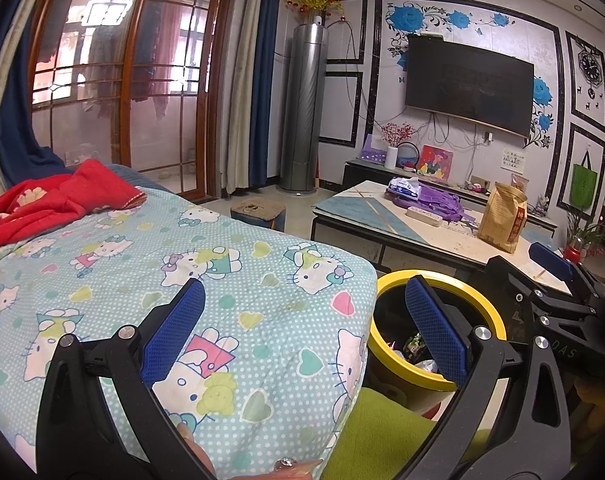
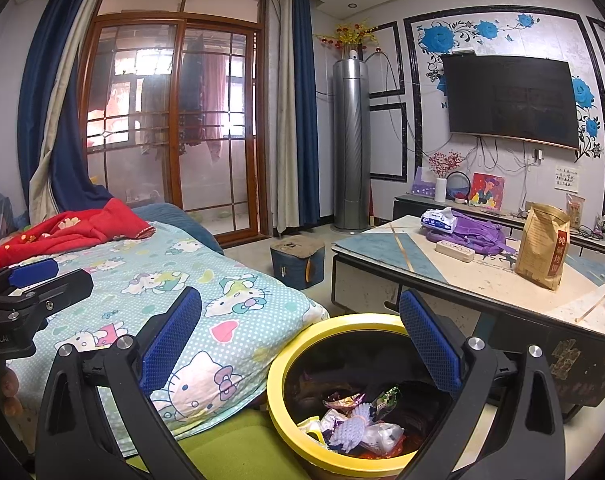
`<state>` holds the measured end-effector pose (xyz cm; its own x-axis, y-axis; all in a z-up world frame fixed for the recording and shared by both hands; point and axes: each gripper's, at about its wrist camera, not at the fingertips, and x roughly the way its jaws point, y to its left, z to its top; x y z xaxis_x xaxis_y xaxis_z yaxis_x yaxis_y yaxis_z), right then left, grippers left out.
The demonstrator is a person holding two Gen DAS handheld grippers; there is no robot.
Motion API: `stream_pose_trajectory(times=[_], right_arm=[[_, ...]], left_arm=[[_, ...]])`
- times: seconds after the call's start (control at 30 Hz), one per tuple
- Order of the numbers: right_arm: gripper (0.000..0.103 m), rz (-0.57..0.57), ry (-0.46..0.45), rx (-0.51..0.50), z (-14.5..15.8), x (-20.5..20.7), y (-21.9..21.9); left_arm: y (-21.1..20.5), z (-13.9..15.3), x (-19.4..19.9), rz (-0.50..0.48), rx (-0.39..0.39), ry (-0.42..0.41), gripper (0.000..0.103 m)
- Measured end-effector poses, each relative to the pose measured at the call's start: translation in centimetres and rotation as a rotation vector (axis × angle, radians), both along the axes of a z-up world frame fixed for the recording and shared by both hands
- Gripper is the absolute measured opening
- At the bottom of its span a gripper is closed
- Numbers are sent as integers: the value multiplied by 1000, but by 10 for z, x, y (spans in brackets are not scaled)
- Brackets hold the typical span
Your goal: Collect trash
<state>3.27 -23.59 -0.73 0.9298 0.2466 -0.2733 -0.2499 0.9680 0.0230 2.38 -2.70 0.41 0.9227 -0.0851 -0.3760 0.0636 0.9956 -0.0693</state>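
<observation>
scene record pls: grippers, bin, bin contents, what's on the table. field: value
left gripper: open, empty, over the quilt edge beside the bin
right gripper: open, empty, above the bin
trash bin: yellow rim, dark inside, on the floor between bed and table
bin contents: snack wrappers, crumpled plastic
bed: Hello Kitty quilt, red blanket
coffee table: brown paper bag, white power strip, purple cloth, tissue pack
</observation>
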Motion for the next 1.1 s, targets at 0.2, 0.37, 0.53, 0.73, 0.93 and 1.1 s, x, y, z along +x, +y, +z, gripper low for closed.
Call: stream_pose_trajectory(times=[0.2,0.37,0.53,0.73,0.93,1.1], right_arm=[[97,-2,1,1,0,0,0],[97,0,1,0,0,0,0],[97,-2,1,1,0,0,-1],[97,-1,15,3,-2,3,-4],[97,106,72,-4,7,19,33],[97,420,233,-27,12,29,174]], left_arm=[[0,0,0,-1,-1,2,92],[0,-1,0,-3,-3,6,92],[-4,-4,0,-6,5,13,92],[-3,-8,1,2,-14,33,92],[55,2,6,145,-119,108,92],[191,7,-23,554,-130,186,92]])
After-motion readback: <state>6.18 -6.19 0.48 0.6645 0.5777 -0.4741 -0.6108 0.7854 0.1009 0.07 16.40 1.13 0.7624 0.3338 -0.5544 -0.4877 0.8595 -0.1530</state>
